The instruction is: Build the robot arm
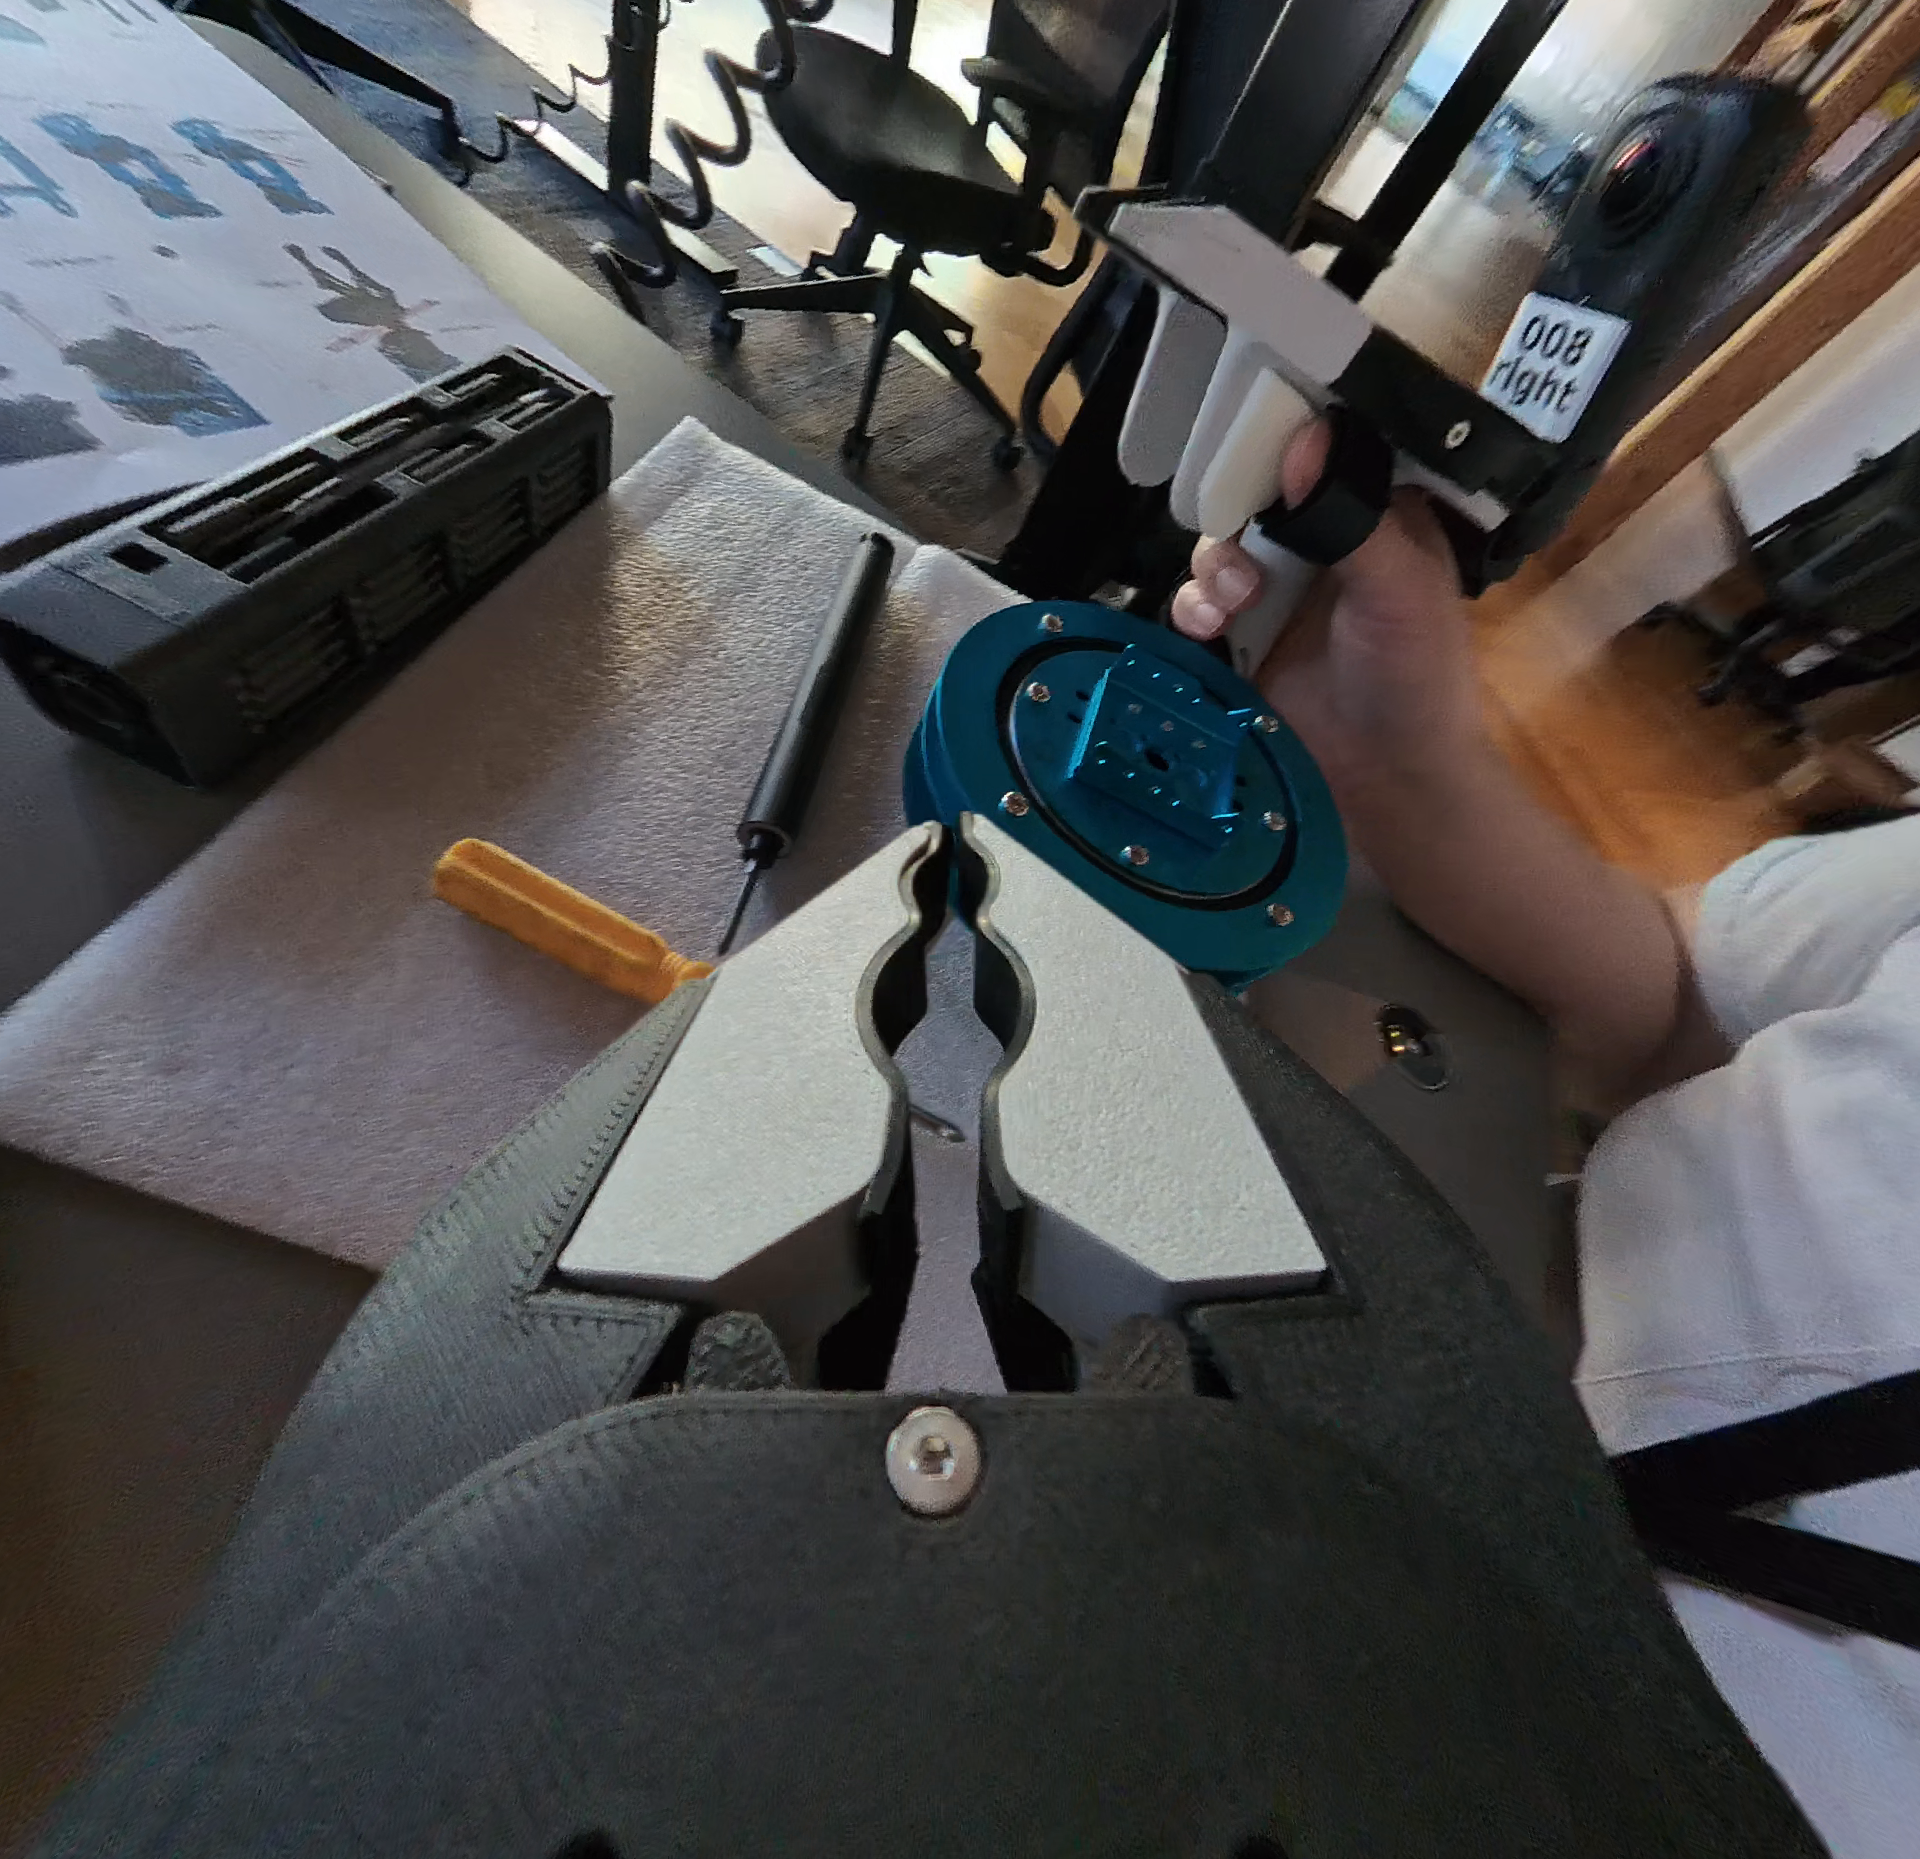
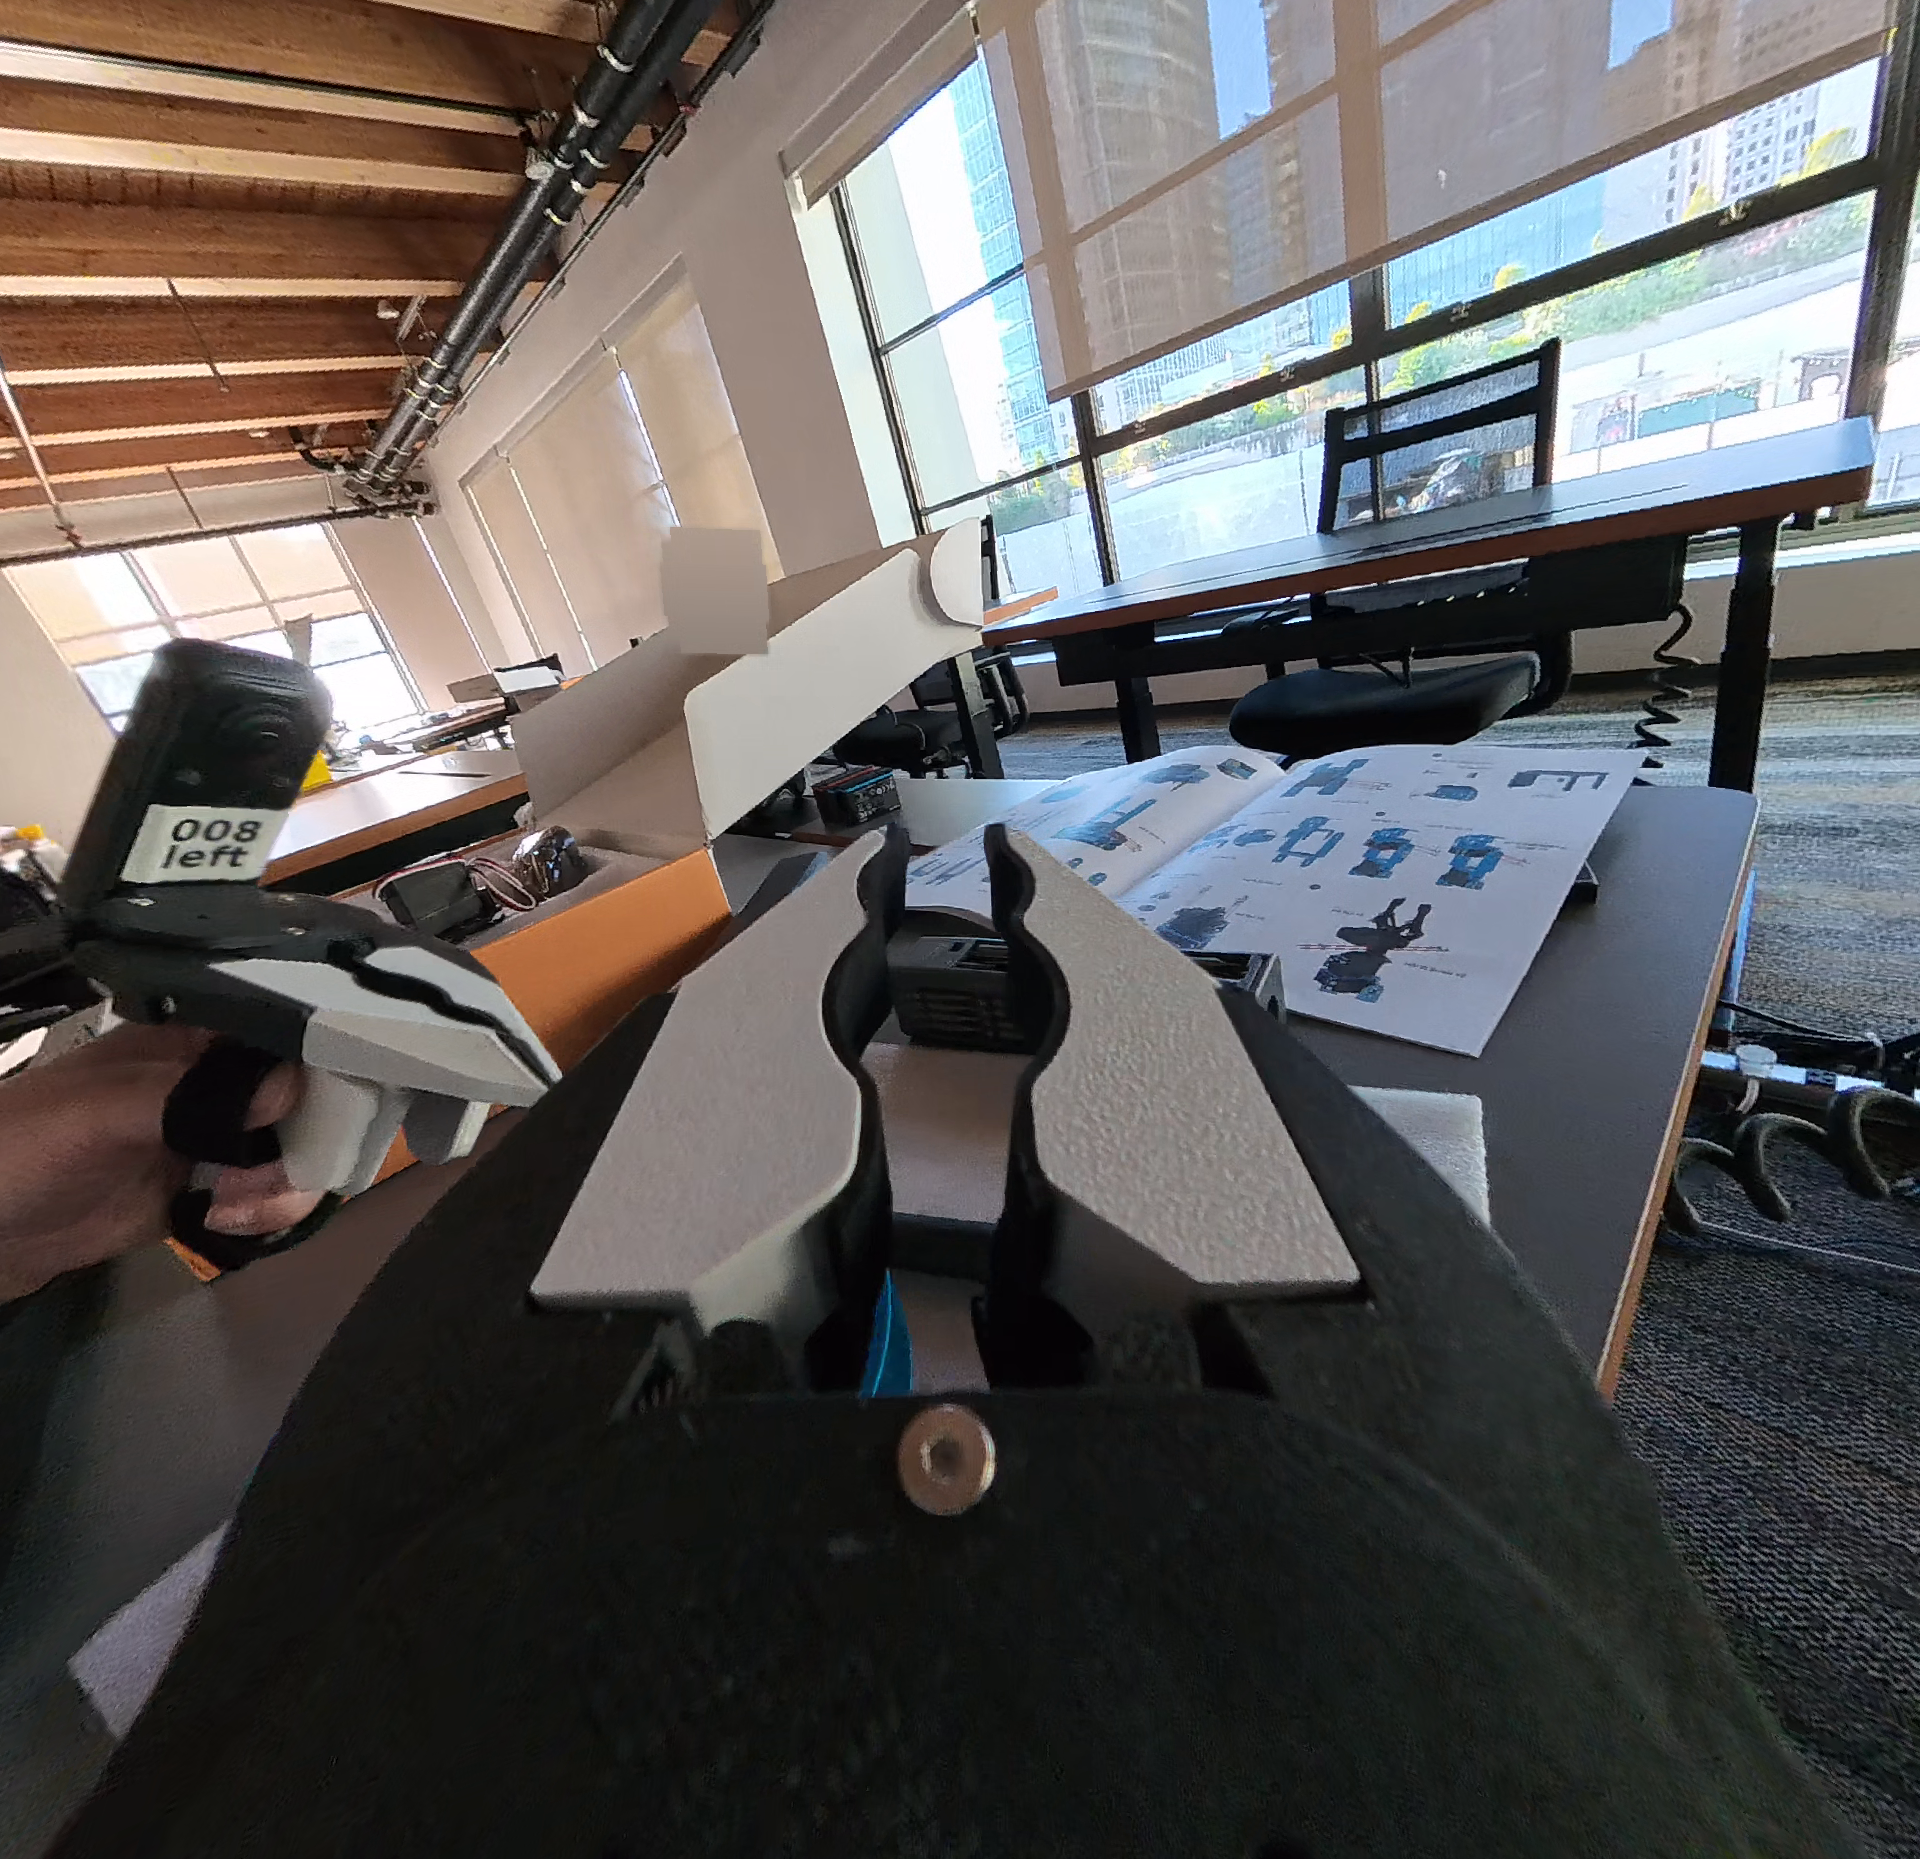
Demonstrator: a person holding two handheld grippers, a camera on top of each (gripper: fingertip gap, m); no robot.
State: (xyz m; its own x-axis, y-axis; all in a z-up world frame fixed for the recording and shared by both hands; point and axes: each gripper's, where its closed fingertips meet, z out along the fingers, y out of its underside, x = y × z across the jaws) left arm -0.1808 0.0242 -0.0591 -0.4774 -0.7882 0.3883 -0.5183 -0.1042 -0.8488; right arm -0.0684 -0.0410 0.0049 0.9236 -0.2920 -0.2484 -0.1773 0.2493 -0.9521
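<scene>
My left gripper (image 1: 951,841) is shut, and its tips stand just in front of the lower-left rim of a blue round disc (image 1: 1143,770). The disc carries a small blue block and a ring of screws, and it is tilted toward the camera. I cannot tell what supports it. A hand (image 1: 1382,666) just behind the disc holds my right gripper (image 1: 1101,204), which points up and away from it. In the right wrist view, the right gripper (image 2: 940,853) has its fingers a little apart with nothing between them. A blue sliver (image 2: 890,1331) shows below their base. The left gripper (image 2: 535,1066) shows shut at the left.
A black screwdriver (image 1: 821,697) and an orange-handled tool (image 1: 551,921) lie on a grey foam pad (image 1: 364,926). A black slotted case (image 1: 301,562) sits behind them. An open printed manual (image 2: 1351,874) lies on the dark table. An orange box (image 2: 582,936) with its lid raised stands at the left. Office chairs (image 1: 904,147) and desks stand beyond the table. My hands' fingertips stand some 15 cm from each other. The black slotted case (image 1: 301,562) sits 15 cm or so from the ends of my left fingers. My right wrist view (image 2: 982,979) looks at it from another angle.
</scene>
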